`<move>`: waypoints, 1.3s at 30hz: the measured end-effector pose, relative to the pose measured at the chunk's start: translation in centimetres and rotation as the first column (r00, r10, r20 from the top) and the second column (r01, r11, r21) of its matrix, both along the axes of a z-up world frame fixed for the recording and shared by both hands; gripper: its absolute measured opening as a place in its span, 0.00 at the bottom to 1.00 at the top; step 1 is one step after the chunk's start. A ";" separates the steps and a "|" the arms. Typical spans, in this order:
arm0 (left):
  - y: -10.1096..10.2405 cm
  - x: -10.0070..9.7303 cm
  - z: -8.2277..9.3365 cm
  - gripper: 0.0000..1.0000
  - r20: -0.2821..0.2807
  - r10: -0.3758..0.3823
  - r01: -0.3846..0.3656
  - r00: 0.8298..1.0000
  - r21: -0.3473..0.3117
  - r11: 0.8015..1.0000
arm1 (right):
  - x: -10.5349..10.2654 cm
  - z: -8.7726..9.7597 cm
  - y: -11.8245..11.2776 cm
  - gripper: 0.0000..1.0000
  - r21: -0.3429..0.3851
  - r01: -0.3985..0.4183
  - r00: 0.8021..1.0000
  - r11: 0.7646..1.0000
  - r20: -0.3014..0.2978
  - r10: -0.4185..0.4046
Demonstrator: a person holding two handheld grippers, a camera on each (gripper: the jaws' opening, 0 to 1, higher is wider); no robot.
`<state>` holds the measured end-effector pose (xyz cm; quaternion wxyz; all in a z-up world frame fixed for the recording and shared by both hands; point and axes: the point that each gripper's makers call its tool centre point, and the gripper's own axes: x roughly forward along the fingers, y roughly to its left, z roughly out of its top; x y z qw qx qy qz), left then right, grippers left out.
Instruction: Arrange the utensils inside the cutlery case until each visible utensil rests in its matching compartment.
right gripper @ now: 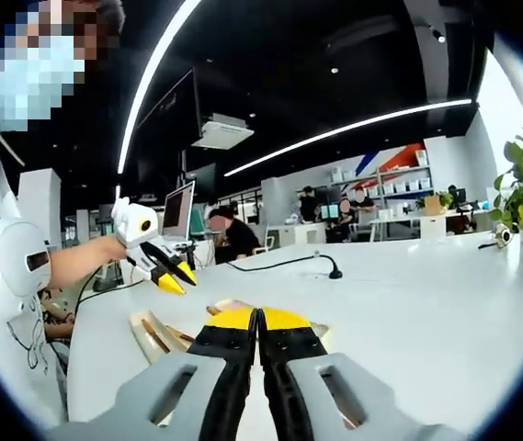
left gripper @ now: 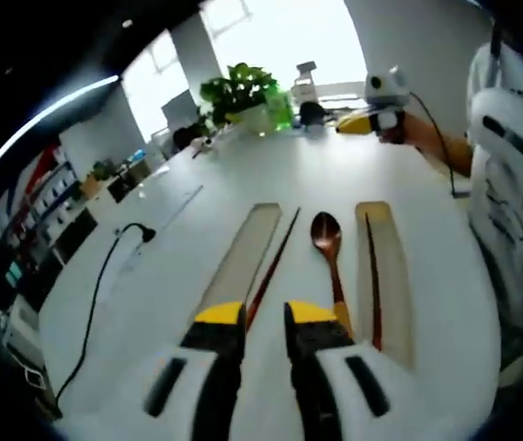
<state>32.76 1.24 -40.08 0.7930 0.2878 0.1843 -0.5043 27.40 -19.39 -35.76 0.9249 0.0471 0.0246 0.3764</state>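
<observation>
Two long wooden case halves lie side by side on the white table: the left half (left gripper: 243, 253) and the right half (left gripper: 388, 276). A dark red chopstick (left gripper: 276, 262) lies on the table between the left half and a brown wooden spoon (left gripper: 327, 241). A second chopstick (left gripper: 372, 285) rests in the right half. My left gripper (left gripper: 266, 315) hovers open over the near ends of the chopstick and the spoon, and its jaws hold nothing. My right gripper (right gripper: 257, 318) is shut and empty, and it also appears far back (left gripper: 371, 119) in a hand. The case halves (right gripper: 151, 335) lie to its left.
A black cable with a plug (left gripper: 132, 234) runs across the table's left side. A potted plant (left gripper: 243, 92) and small items stand at the far edge. A person in a white shirt (left gripper: 509, 175) stands at the right. The left gripper (right gripper: 164, 266) is raised above the table.
</observation>
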 end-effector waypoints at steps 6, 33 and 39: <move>-0.2 1.2 -0.7 0.18 -0.036 -0.041 0.042 0.999 0.021 0.999 | 0.1 -0.7 -0.7 0.00 -0.018 0.021 0.999 1.000 -0.034 -0.022; 0.2 2.9 -4.8 0.18 -0.115 -0.068 0.082 0.991 0.126 0.989 | 0.7 -1.1 -0.8 0.00 -0.006 0.026 0.999 1.000 -0.048 -0.026; 0.3 3.3 -5.4 0.18 -0.133 -0.065 0.085 0.989 0.145 0.986 | 0.6 -1.6 -0.8 0.00 -0.005 0.025 0.998 1.000 -0.061 -0.025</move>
